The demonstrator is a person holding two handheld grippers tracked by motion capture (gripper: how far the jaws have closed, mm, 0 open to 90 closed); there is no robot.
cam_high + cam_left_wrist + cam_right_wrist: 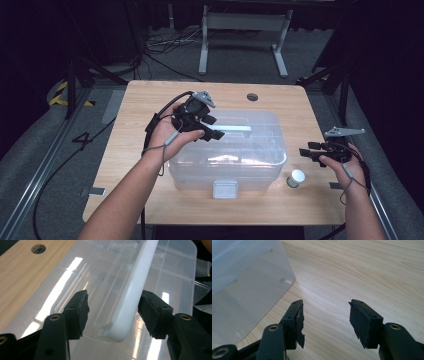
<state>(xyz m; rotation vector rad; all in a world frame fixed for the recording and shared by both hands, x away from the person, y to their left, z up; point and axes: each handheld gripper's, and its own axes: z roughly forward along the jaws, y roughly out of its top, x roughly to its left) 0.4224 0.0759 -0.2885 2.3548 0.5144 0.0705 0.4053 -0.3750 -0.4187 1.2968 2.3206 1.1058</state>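
Note:
A clear plastic storage box [250,150] stands in the middle of the wooden table [145,100], with a white handle [235,128] on its lid. My left gripper [215,127] hovers over the lid at the handle's left end. In the left gripper view its jaws [113,297] stand open astride the white handle [140,282]; the right pad is close against it and the left pad is apart. My right gripper [307,150] hangs right of the box, open and empty [325,305] over bare wood, with the box corner [242,285] to its left.
A small jar with a white cap [297,177] stands on the table near the box's front right corner. A grey latch [225,189] sits on the box's front wall. A round hole [252,96] lies in the table behind the box.

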